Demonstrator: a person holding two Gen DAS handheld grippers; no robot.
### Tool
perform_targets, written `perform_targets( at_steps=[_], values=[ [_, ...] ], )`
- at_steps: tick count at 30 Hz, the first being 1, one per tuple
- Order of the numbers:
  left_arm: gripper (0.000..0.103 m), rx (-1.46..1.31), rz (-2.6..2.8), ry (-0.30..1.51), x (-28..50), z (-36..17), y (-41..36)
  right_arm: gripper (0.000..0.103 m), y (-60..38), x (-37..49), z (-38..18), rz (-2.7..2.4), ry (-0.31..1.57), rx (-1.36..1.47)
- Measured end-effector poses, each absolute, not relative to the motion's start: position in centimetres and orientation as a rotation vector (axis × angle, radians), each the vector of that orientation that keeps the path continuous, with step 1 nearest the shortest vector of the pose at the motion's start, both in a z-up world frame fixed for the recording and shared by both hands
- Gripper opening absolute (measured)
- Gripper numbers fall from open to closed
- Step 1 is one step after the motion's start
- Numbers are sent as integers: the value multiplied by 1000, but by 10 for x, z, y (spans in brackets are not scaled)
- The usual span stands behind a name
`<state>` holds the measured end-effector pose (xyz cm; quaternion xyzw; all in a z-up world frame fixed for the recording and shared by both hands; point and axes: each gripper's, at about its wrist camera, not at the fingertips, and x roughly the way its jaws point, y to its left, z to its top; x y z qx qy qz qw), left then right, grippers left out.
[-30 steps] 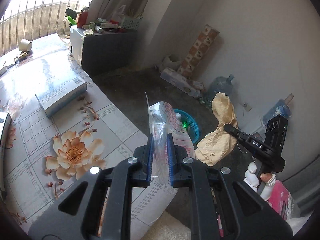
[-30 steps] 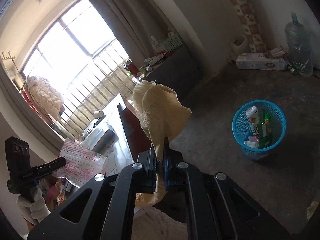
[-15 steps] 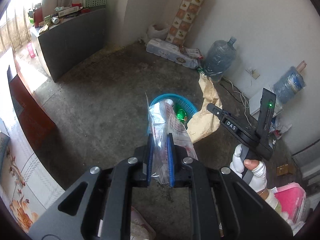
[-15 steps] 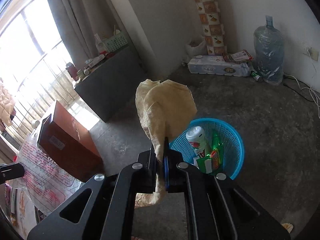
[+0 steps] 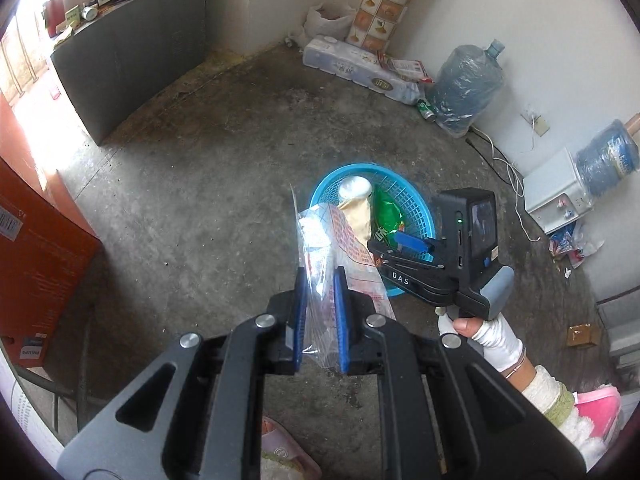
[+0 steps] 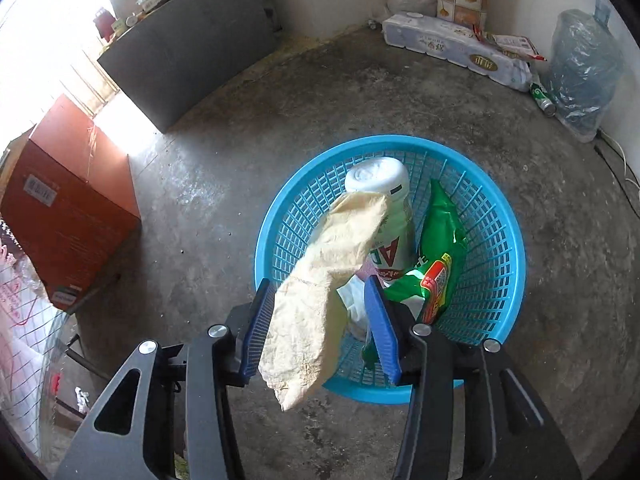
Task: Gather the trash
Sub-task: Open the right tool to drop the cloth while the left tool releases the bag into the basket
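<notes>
My left gripper [image 5: 319, 280] is shut on a clear plastic bag with red print [image 5: 340, 248], held above the floor just left of the blue mesh basket [image 5: 416, 204]. My right gripper [image 6: 320, 292] is open over the basket's near rim [image 6: 492, 320]; the crumpled yellow-brown paper [image 6: 320, 292] hangs loose between its fingers, tipping into the basket. The basket holds a white bottle [image 6: 384, 184] and a green wrapper [image 6: 440, 232]. The right gripper also shows in the left wrist view [image 5: 404, 240], above the basket.
A red-brown cardboard box [image 6: 68, 216] stands on the left. A dark grey cabinet [image 6: 188, 52] stands at the back. A tissue pack [image 6: 452, 52], a can [image 6: 542, 98] and water jugs [image 6: 580, 64] line the far wall. Grey concrete floor lies around the basket.
Both grippers swung from the table down over the basket. The right gripper has opened and released the yellow-brown paper, which now slips toward the basket. The left still grips the bag.
</notes>
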<state>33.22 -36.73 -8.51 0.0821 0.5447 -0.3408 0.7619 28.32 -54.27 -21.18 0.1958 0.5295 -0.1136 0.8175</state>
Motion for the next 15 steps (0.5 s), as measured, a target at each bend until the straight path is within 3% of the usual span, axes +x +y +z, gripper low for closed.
perform_targets(
  at_steps=[9, 10, 12, 15],
  values=[
    [12, 152, -724, 1290, 356, -129, -419, 47, -560, 212, -165, -251, 970, 598],
    [16, 137, -710, 1310, 361, -136, -428, 48, -558, 202, -160, -250, 955, 609],
    [36, 97, -715, 1339, 367, -148, -444, 48, -553, 184, -151, -251, 935, 628],
    [47, 60, -700, 1358, 370, -155, -454, 48, -548, 157, -146, -275, 925, 654]
  ],
)
